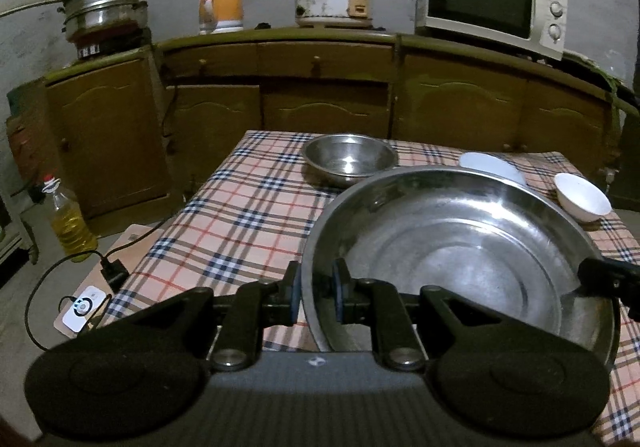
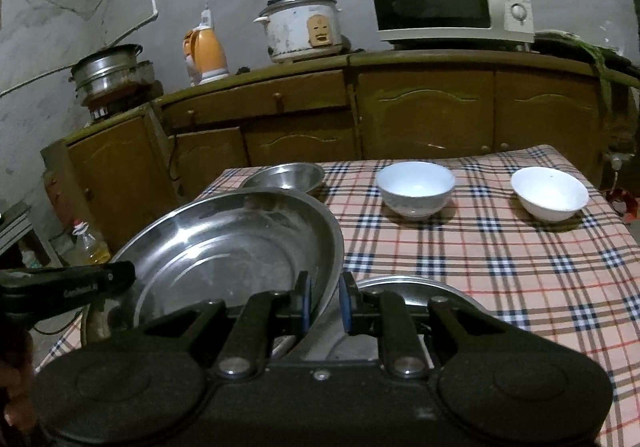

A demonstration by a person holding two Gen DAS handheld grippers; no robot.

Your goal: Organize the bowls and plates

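Observation:
A large steel plate (image 1: 460,251) is held tilted above the checked tablecloth (image 1: 240,215). My left gripper (image 1: 316,293) is shut on its left rim. My right gripper (image 2: 325,305) is shut on its right rim; the large steel plate (image 2: 232,247) fills the left of the right wrist view. Another steel plate (image 2: 416,287) lies on the cloth just beneath the right gripper, mostly hidden. A small steel bowl (image 1: 349,159) sits at the far side of the table, also in the right wrist view (image 2: 284,177). Two white bowls (image 2: 416,187) (image 2: 549,193) stand at the far right.
The table's left edge (image 1: 176,223) drops to the floor, where an oil bottle (image 1: 70,221), a cable and a small white device (image 1: 82,307) lie. Brown cabinets (image 1: 328,99) behind carry a pot, kettle, rice cooker and microwave (image 1: 492,3).

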